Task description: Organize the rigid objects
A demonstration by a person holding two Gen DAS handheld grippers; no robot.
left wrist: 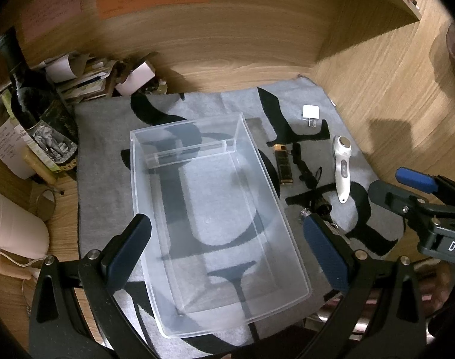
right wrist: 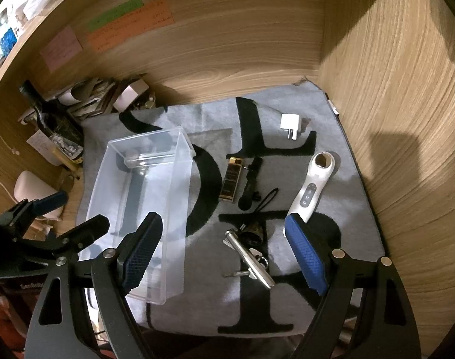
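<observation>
Both claws hung wide apart, gripping nothing. Left claw [left wrist: 224, 257], black arms with dark blue pads, hovered over the near half of the clear rectangular plastic bin [left wrist: 215, 221], which sat on the grey felt mat with big black letters [left wrist: 107, 161] covering the wooden worktop [left wrist: 392, 95]. Right claw [right wrist: 224, 254] hovered above the silver metal key bunch with a tube-shaped fob [right wrist: 251, 257], lying on the mat just right of the bin. Past the keys lay a small black strap-like gadget with a cord loop [right wrist: 251, 184] and, beside it on the bin side, a gold-capped dark brown lighter [right wrist: 231, 179]. White handheld device with a round metal head and grey buttons [right wrist: 312, 185] lay right of those, its handle end near the right claw's outer pad. White square wall charger plug [right wrist: 290, 124] sat farthest back, well apart from the rest. Bin looked empty apart from a clear inner divider. Dark wine bottle [left wrist: 27, 95] and paper clutter stood off the mat at back left.
</observation>
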